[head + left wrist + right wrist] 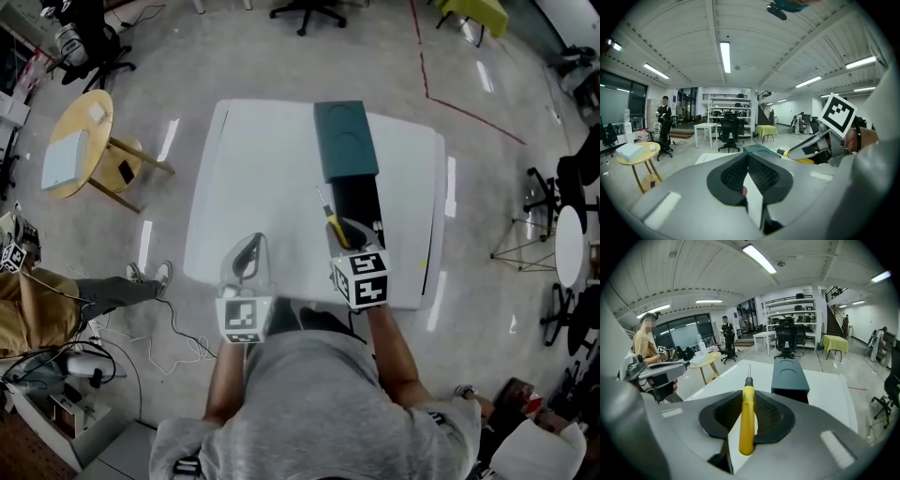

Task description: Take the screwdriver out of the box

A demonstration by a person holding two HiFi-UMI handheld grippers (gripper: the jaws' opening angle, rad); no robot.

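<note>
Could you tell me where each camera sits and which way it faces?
Head view: on the person's head, looking steeply down at table, box, left gripper, right gripper; shoulders, forearms show.
Left gripper view: on that gripper, along its shut jaws, across the room.
Right gripper view: on that gripper, along jaws clamping the screwdriver, toward the box.
Shared: all show the box.
</note>
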